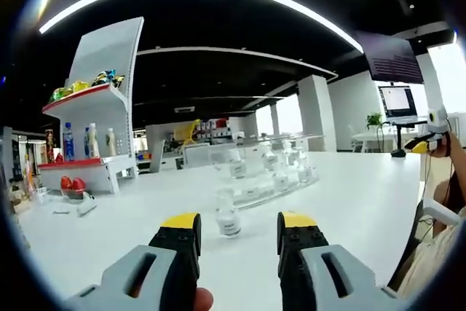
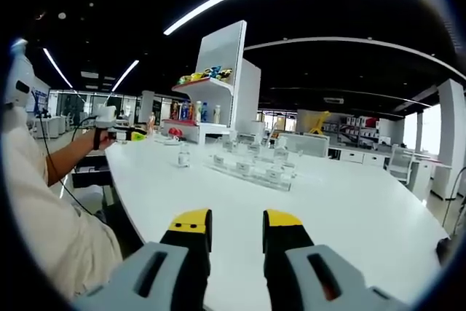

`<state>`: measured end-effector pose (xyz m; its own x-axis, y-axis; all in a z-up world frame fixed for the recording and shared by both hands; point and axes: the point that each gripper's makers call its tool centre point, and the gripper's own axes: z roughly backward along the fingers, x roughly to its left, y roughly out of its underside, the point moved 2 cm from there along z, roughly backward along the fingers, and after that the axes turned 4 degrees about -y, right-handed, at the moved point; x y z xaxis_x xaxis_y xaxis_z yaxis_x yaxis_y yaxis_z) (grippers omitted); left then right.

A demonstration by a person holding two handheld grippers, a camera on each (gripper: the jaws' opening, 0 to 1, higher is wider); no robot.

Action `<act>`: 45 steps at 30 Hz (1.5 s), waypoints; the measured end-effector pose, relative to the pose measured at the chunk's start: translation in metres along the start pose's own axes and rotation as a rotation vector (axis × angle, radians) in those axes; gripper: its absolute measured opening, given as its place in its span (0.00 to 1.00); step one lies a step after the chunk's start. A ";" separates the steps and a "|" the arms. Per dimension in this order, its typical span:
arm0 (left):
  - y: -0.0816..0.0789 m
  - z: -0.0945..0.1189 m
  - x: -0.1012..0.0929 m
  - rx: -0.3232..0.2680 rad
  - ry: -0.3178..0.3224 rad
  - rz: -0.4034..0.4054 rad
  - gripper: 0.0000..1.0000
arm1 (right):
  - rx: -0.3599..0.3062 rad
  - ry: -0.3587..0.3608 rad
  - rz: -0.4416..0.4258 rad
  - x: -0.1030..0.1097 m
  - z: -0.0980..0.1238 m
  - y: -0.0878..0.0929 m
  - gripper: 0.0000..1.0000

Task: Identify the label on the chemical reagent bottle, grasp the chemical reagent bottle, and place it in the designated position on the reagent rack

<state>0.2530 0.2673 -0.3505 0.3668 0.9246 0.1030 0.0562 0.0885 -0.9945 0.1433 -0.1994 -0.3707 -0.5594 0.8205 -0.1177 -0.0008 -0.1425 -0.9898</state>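
From the left gripper view I saw the left gripper (image 1: 239, 227) low over the white table (image 1: 364, 202), its yellow-tipped jaws set apart and holding nothing. A small clear reagent bottle (image 1: 228, 220) with a white label stood on the table just ahead of the jaws, closer to the left jaw, not touching either. Beyond it stood the clear reagent rack (image 1: 269, 172) with several similar bottles on its steps. To the left of that view was a white display shelf (image 1: 98, 114) with red edges, carrying drink bottles and coloured packets. At the right edge, a person's hand held the right gripper (image 1: 426, 142), and a monitor (image 1: 398, 100) stood behind it.

The right gripper view showed the right gripper (image 2: 237, 227) above the near table edge, jaws parted and empty. There the lone bottle (image 2: 183, 155) stood just left of the rack (image 2: 251, 165), well apart from these jaws. An outstretched arm held the left gripper (image 2: 116, 130) at the left, and a light sleeve (image 2: 44, 216) filled the lower left.

I could read no label in either view; the print was too small.
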 end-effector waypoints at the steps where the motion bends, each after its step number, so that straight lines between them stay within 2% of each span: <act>1: 0.000 0.000 0.000 0.000 0.000 0.000 0.43 | 0.000 -0.003 0.000 0.001 -0.001 0.000 0.28; 9: -0.001 -0.002 -0.003 -0.004 -0.002 0.005 0.43 | 0.005 -0.015 0.008 0.004 -0.003 -0.002 0.28; 26: -0.009 -0.015 -0.023 -0.019 0.028 -0.004 0.43 | -0.007 0.015 -0.003 -0.006 0.008 -0.001 0.28; 31: -0.006 -0.016 -0.025 -0.011 0.033 -0.020 0.43 | -0.014 0.012 0.004 -0.004 0.008 -0.005 0.28; 39: 0.000 -0.028 -0.013 0.006 -0.003 -0.001 0.43 | -0.004 0.005 0.005 -0.002 0.005 -0.003 0.28; 45: 0.018 -0.037 -0.012 0.035 -0.013 0.015 0.43 | 0.001 -0.001 0.004 -0.002 0.002 -0.002 0.28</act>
<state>0.2835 0.2440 -0.3691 0.3557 0.9304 0.0886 0.0187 0.0876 -0.9960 0.1429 -0.2015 -0.3686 -0.5603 0.8193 -0.1219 0.0006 -0.1468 -0.9892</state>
